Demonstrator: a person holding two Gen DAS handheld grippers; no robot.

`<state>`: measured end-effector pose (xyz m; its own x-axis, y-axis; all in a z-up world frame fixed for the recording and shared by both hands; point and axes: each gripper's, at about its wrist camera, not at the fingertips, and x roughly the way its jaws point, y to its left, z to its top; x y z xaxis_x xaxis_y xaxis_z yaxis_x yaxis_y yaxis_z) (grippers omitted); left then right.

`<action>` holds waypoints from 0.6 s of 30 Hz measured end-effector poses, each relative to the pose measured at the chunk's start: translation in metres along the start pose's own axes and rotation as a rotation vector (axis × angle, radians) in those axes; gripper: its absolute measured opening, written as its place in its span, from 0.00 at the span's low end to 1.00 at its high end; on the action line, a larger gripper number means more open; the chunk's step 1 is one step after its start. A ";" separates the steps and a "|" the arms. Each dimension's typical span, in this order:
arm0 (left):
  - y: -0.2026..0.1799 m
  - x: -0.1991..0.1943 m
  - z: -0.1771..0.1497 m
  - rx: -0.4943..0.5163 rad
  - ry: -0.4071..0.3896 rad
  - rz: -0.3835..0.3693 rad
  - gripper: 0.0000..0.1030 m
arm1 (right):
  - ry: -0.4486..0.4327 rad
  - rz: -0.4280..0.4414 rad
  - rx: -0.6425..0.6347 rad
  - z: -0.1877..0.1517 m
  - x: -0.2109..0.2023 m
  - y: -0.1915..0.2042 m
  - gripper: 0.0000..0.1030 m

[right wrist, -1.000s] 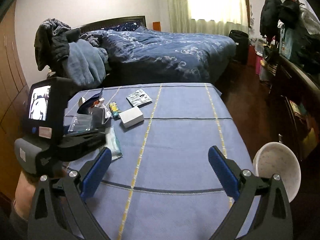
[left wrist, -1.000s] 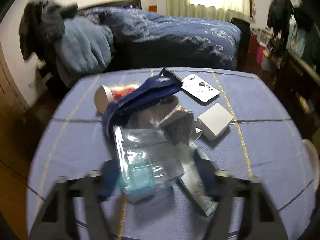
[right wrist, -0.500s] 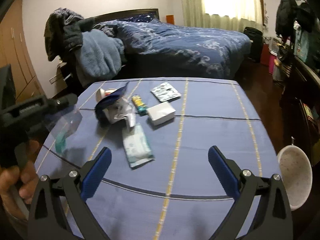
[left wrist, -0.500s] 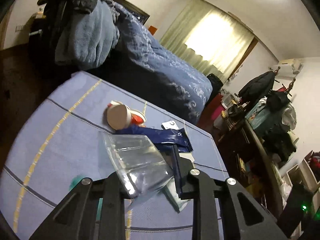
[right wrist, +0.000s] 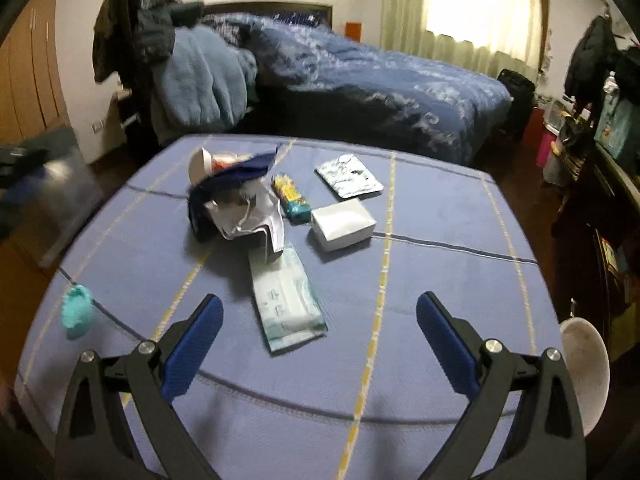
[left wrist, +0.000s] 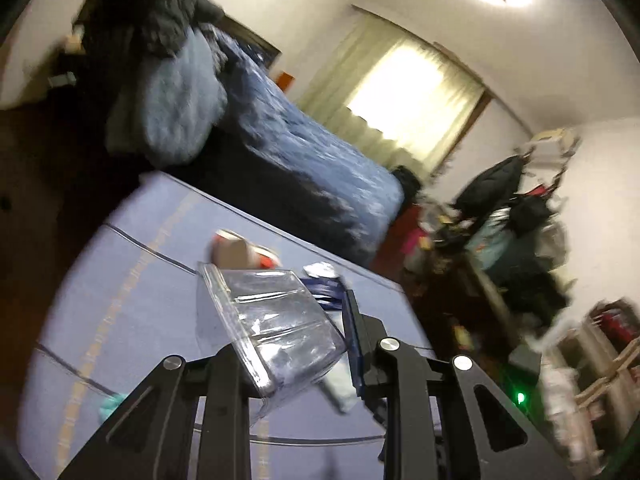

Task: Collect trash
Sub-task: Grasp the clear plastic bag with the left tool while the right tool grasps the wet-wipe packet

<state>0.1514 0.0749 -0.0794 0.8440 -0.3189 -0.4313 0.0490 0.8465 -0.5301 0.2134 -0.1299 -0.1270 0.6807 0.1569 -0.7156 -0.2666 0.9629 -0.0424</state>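
Note:
My left gripper (left wrist: 296,344) is shut on a clear plastic bag (left wrist: 272,320) and holds it tilted above the table's left side. My right gripper (right wrist: 320,320) is open and empty over the near edge of the blue table (right wrist: 420,280). On the table lie a wet-wipe pack (right wrist: 286,300), crumpled paper with a dark blue wrapper (right wrist: 240,204), a tipped cup (right wrist: 204,164), a snack packet (right wrist: 292,198), a white box (right wrist: 344,226), a foil blister sheet (right wrist: 348,176) and a teal wad (right wrist: 76,310).
A white bin (right wrist: 584,364) stands at the table's right edge. A bed with blue bedding (right wrist: 360,80) lies behind the table. A chair piled with clothes (right wrist: 180,68) stands at the back left. Cluttered shelves (right wrist: 600,140) line the right side.
My left gripper closed on the clear bag and lifted it off the pile, swinging left and tilting. The teal wad fell out onto the table. My right gripper moved in over the table.

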 end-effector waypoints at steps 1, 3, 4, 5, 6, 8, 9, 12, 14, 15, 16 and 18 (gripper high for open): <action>-0.001 -0.003 -0.001 0.019 -0.011 0.030 0.24 | 0.019 0.001 -0.008 0.001 0.008 0.001 0.95; 0.000 -0.005 -0.001 0.039 -0.018 0.068 0.24 | 0.079 0.013 -0.008 0.004 0.033 0.002 0.95; 0.000 -0.006 -0.002 0.050 -0.019 0.081 0.24 | 0.104 0.020 -0.002 0.004 0.042 0.002 0.95; 0.001 -0.005 -0.002 0.060 -0.019 0.094 0.24 | 0.131 0.028 0.005 0.004 0.052 0.002 0.93; 0.000 -0.005 -0.002 0.072 -0.018 0.108 0.24 | 0.155 0.038 0.008 0.004 0.061 0.002 0.92; -0.001 -0.003 -0.003 0.104 -0.020 0.142 0.24 | 0.148 0.072 0.018 0.003 0.065 0.001 0.85; -0.002 -0.002 -0.004 0.119 -0.022 0.157 0.24 | 0.140 0.080 0.008 0.004 0.064 0.002 0.79; -0.003 0.000 -0.006 0.132 -0.016 0.162 0.24 | 0.137 0.090 -0.010 0.005 0.058 0.005 0.44; -0.005 0.001 -0.008 0.133 -0.010 0.157 0.24 | 0.133 0.105 -0.008 0.001 0.053 0.003 0.41; -0.008 0.001 -0.009 0.141 -0.008 0.154 0.24 | 0.130 0.111 0.001 -0.001 0.050 0.000 0.41; -0.009 0.001 -0.010 0.148 -0.006 0.156 0.24 | 0.127 0.115 0.009 -0.002 0.047 -0.002 0.41; -0.014 0.002 -0.013 0.168 -0.005 0.163 0.24 | 0.111 0.120 0.030 -0.008 0.036 -0.011 0.41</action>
<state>0.1456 0.0567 -0.0824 0.8503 -0.1701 -0.4980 -0.0007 0.9459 -0.3244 0.2356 -0.1369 -0.1578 0.5650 0.2474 -0.7871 -0.3195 0.9451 0.0677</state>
